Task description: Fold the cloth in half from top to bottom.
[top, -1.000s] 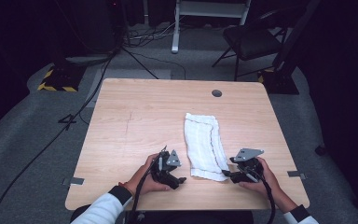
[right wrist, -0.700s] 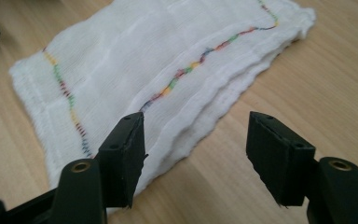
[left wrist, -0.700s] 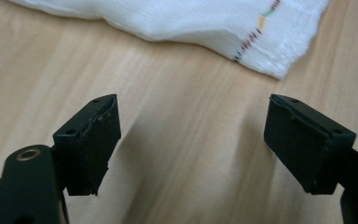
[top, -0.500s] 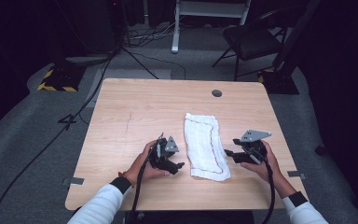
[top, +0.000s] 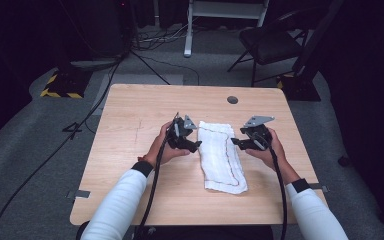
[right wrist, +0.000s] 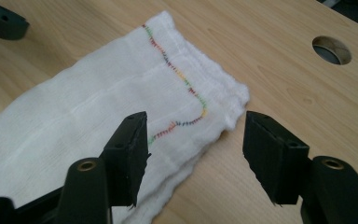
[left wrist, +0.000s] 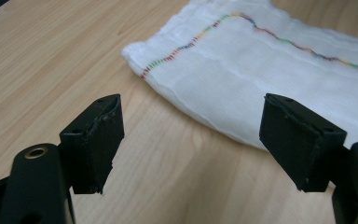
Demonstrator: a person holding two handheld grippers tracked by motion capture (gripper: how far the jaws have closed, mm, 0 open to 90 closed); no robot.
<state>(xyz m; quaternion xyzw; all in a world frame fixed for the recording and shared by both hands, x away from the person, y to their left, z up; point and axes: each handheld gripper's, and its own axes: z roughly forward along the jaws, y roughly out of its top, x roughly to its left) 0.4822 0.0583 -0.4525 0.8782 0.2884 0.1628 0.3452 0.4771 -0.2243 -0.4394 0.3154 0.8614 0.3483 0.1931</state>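
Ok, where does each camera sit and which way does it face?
High view: above the person's side, looking forward and down on the table; forearms, left gripper and right gripper flank the white cloth.
Left gripper view: rides that gripper, open jaws facing the cloth's corner.
Right gripper view: rides that gripper, jaws open over the cloth's other far corner.
All share the cloth's coloured stitching.

Bare table (top: 130,125) surrounds the folded cloth (top: 222,155).

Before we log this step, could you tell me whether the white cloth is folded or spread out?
Folded: the white cloth with multicoloured stitching lies flat as a narrow strip on the wooden table, with stacked layers showing along its edge.
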